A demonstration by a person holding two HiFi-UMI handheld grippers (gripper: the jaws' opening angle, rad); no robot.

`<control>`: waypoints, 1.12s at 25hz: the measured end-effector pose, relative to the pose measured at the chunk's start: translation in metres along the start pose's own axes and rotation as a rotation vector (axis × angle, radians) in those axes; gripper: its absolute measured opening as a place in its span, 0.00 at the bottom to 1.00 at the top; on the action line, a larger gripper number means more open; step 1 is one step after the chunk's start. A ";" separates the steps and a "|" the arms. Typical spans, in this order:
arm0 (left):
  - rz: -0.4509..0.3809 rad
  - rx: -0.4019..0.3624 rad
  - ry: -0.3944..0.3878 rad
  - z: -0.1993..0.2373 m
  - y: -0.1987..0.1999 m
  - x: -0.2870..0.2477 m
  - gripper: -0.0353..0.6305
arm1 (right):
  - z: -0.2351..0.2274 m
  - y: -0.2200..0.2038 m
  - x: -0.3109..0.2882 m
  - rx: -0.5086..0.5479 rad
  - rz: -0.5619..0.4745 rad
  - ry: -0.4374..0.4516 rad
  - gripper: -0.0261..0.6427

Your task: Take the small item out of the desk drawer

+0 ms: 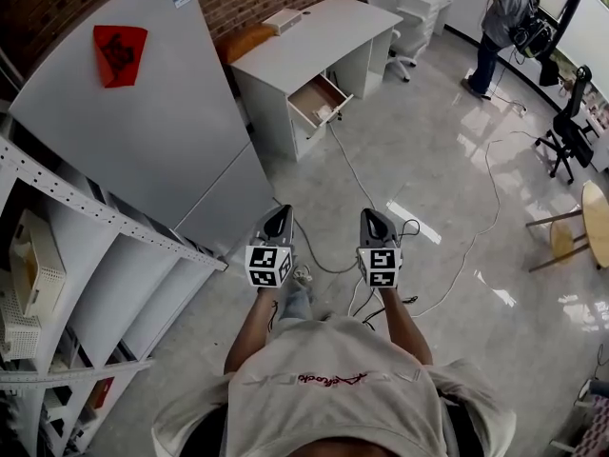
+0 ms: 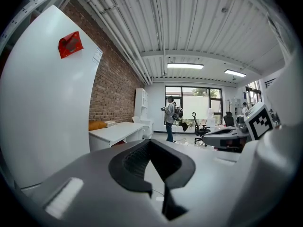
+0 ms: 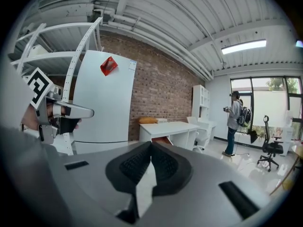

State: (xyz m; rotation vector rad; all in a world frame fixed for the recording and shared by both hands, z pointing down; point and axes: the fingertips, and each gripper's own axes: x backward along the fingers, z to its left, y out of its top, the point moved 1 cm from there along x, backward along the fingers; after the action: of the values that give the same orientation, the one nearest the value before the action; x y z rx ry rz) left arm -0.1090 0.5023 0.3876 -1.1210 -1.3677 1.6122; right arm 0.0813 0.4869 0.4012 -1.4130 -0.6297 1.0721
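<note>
Far left stands a metal shelf (image 1: 57, 284), then a tall white cabinet (image 1: 152, 131). The left hand-held gripper (image 1: 282, 210) hangs over the floor (image 1: 428, 160), its jaws together at the tips and holding nothing. Well beyond it the white worktop (image 1: 314, 36) has its drawer (image 1: 306, 98) pulled open; a small pale item (image 1: 324, 114) lies inside. The right hand-held gripper (image 1: 369, 213), just beside the left, is likewise closed and empty. A person (image 1: 502, 22) stands far right.
</note>
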 end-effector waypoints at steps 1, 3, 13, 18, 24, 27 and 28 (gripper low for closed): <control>0.003 0.001 -0.001 0.003 -0.001 -0.004 0.07 | -0.001 0.000 -0.005 -0.001 0.001 0.000 0.06; 0.004 0.001 -0.007 0.011 -0.002 -0.016 0.07 | -0.003 0.000 -0.018 -0.004 0.002 -0.005 0.06; -0.030 -0.007 -0.054 0.072 0.024 -0.115 0.07 | -0.029 0.027 -0.121 0.003 -0.010 -0.042 0.06; -0.035 -0.006 -0.071 0.106 0.043 -0.156 0.07 | -0.038 0.050 -0.169 0.006 -0.009 -0.057 0.06; -0.035 0.004 -0.081 0.147 0.052 -0.201 0.07 | -0.046 0.064 -0.225 0.010 0.000 -0.070 0.06; -0.035 0.005 -0.092 0.164 0.056 -0.224 0.07 | -0.050 0.071 -0.253 0.012 0.000 -0.078 0.06; -0.036 0.005 -0.096 0.170 0.057 -0.232 0.07 | -0.052 0.073 -0.262 0.014 0.001 -0.081 0.06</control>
State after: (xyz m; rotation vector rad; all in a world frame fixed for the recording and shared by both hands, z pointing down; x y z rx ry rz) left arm -0.1858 0.2202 0.3769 -1.0210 -1.4365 1.6613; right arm -0.0012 0.2233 0.3879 -1.3636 -0.6789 1.1364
